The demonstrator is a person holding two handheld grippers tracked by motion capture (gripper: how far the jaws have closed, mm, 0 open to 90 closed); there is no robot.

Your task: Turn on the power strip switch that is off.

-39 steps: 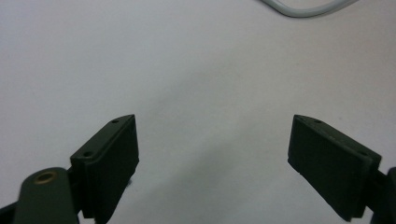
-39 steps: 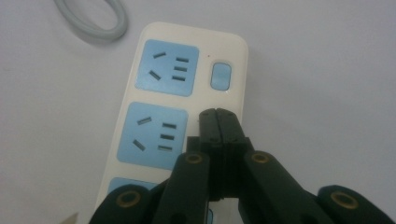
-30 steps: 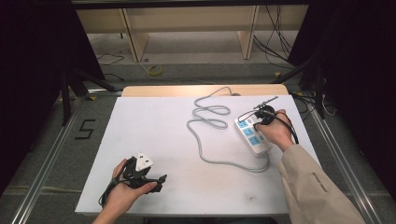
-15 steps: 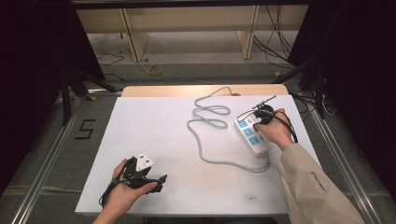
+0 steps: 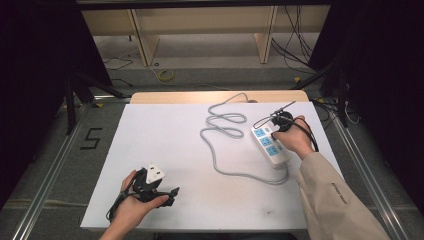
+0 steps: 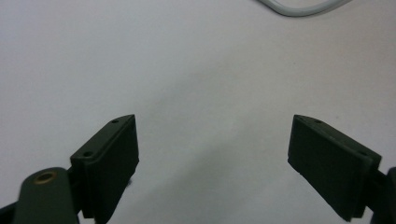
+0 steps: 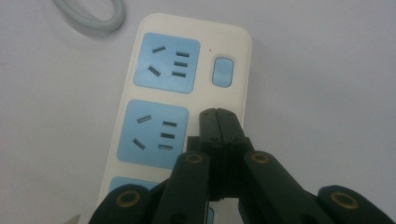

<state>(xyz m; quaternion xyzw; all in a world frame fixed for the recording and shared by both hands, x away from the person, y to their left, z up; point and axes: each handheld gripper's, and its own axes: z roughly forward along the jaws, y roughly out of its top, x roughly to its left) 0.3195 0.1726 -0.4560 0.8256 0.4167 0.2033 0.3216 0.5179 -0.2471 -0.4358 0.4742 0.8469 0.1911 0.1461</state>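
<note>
A black numeral "5" (image 5: 90, 138) is marked on the grey floor just left of the white table (image 5: 165, 135), and no other text, label or brand can be read anywhere.

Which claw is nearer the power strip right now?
Right. The right claw sits shut over the power strip; the left claw rests open at the table's near-left.

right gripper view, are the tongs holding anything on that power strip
Nothing is held. The right tongs are shut on themselves, tips over the power strip beside its switch column. The left tongs are open over bare table.
</note>
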